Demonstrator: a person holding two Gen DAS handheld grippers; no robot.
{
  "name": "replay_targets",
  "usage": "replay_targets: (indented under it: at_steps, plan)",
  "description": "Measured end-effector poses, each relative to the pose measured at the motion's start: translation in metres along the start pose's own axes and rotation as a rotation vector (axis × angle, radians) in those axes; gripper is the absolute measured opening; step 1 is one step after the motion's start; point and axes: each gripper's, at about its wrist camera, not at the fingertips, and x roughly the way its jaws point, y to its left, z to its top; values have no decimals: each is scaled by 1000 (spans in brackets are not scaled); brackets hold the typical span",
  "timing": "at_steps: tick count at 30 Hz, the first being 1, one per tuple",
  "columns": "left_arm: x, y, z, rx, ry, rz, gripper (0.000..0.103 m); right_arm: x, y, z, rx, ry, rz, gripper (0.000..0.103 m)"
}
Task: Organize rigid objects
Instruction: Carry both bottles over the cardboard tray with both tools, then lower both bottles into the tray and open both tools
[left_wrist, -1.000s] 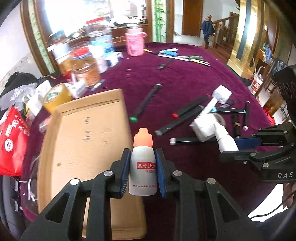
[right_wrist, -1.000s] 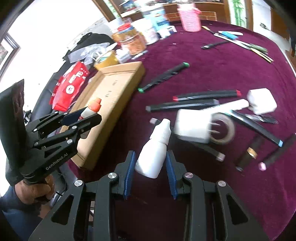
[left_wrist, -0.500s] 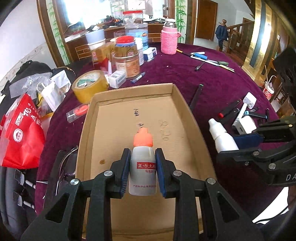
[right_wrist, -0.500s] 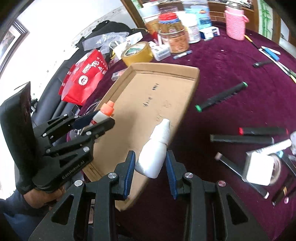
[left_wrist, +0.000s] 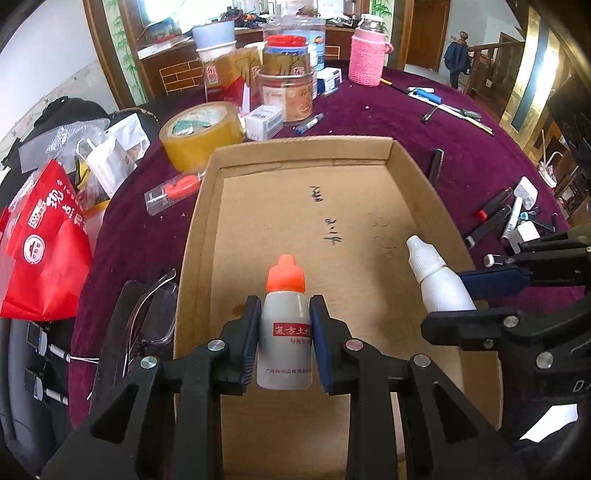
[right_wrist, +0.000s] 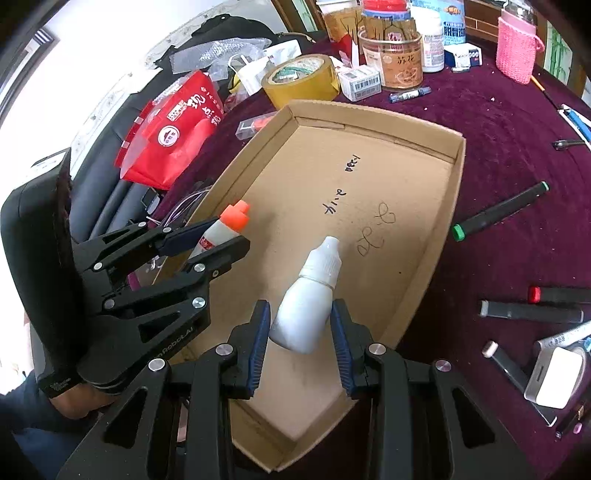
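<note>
Cluttered maroon tablecloth, cardboard tray centred as drop zone. Left gripper clamped on orange-capped bottle, right gripper clamped on white dropper bottle; both over tray, probably for release inside

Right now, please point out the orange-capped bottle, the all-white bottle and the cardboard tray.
orange-capped bottle (left_wrist: 285, 354): left wrist view, on its red label.
all-white bottle (right_wrist: 303, 314): right wrist view, on its white body.
cardboard tray (left_wrist: 303, 142): left wrist view, on the far rim.
</note>
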Motion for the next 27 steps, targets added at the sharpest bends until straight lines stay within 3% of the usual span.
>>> replay_targets:
  at_steps: [12,19,27]
  plan:
    - [26,5,7,32,74,17,25,26,-15,25,62,36,-34,30]
    - [42,4,25,65,137,3,24,28,-32,53,110,17,-44,30]
    - [60,2,49,90,157,37,25,36,-48,80,127,10,-91,30]
